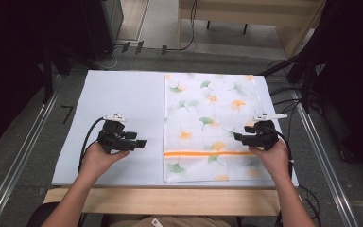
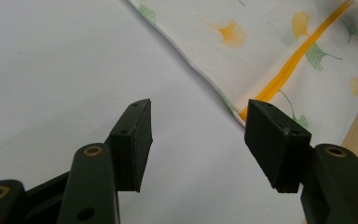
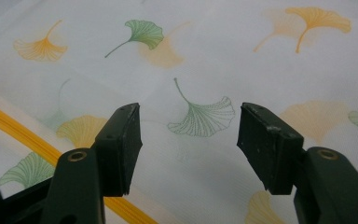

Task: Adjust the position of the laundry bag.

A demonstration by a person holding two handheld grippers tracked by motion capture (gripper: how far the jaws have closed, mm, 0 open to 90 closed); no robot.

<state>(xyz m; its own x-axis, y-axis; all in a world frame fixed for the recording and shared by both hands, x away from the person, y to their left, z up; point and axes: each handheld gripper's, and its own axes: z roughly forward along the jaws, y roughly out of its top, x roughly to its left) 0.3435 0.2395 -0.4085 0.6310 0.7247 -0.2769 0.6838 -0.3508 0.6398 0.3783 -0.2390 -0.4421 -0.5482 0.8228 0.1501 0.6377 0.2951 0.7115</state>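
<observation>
Nearest the camera, the right tongs (image 3: 189, 140) hang with jaws spread apart and nothing between them, just above the ginkgo-leaf pillowcase (image 3: 205, 70), a white cloth printed with green and orange leaves and crossed by an orange stripe (image 3: 18, 133). From above, the pillowcase (image 1: 210, 123) lies flat on the right half of the white desk (image 1: 118, 94), its stripe (image 1: 203, 153) running across near the person's end. The right tongs (image 1: 240, 138) sit over the cloth's right edge, pointing left, held in the right hand (image 1: 274, 156). The left tongs (image 1: 142, 143) are held by the left hand (image 1: 99, 158) over bare desk, pointing right toward the cloth's left edge and near it. In the left gripper view the left tongs (image 2: 198, 140) also stand released and empty, the pillowcase (image 2: 261, 42) edge just beyond the pads
</observation>
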